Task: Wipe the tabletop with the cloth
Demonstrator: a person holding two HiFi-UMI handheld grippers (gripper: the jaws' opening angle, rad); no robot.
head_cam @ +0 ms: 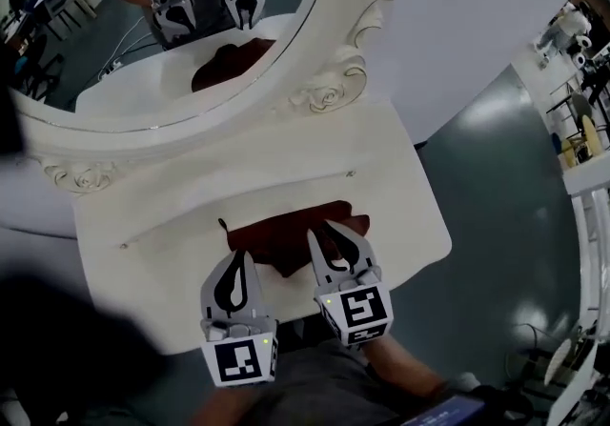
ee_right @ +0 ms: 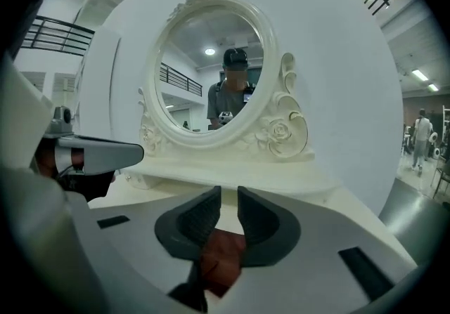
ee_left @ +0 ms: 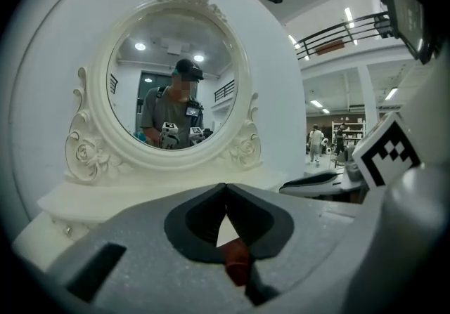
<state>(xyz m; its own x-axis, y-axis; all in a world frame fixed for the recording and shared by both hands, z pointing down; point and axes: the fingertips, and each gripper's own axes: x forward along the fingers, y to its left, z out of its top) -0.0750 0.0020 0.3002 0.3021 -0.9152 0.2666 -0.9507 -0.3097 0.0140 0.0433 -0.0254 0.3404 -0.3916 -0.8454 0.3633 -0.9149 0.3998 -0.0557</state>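
Your left gripper [head_cam: 238, 257]: clamped on cloth [head_cam: 286, 235], near-left edge | your right gripper [head_cam: 324, 232]: clamped, near-right edge | cloth on tabletop [head_cam: 400, 214]

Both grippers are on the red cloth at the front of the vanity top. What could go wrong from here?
1. The left gripper and right gripper each seem to pinch only a small bit of the cloth at its near edge. It may slip out or bunch up during a wipe.
2. The raised ledge and carved mirror frame stand just behind the cloth. A long forward stroke could knock the jaws into them.
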